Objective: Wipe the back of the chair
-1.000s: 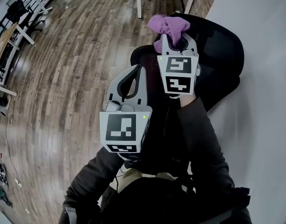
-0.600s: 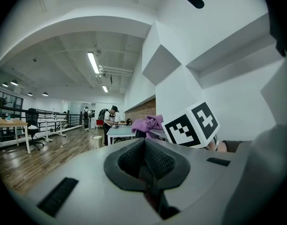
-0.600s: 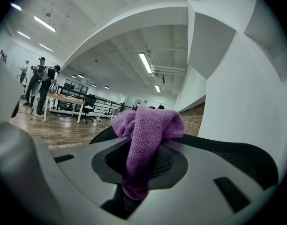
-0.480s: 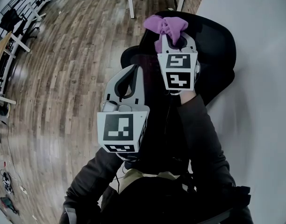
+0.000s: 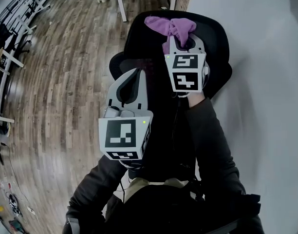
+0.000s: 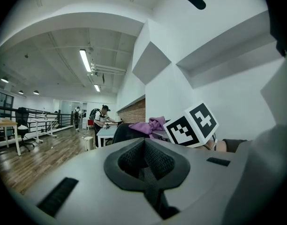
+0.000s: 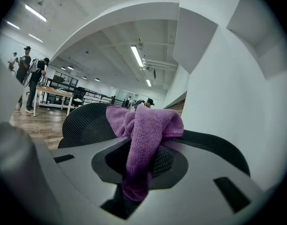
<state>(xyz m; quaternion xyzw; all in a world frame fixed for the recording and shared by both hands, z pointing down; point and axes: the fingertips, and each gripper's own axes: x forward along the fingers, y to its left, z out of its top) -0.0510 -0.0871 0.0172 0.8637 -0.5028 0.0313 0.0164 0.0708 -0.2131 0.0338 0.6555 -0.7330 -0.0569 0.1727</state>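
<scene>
The chair back is a black mesh panel in a curved frame, standing close against the white wall with the wooden floor to its other side. The mesh will likely give a little under pressure, and a chair of this kind may swivel or roll away if pushed hard, so light, even strokes along the frame suit it best. At its top edge sits the purple cloth, bunched into soft folds. It looks like a light, plush microfibre that drapes, grips the weave rather than sliding, and can be held anywhere. Whether it is actually touching the rim cannot be told for certain. The right gripper pinches the cloth by its middle, with a tail hanging down between the jaws and the larger part puffed out in front, which leaves a good pad for wiping. The left gripper hovers lower and nearer the person, its jaws pressed together on nothing. It is free to steady the chair.
</scene>
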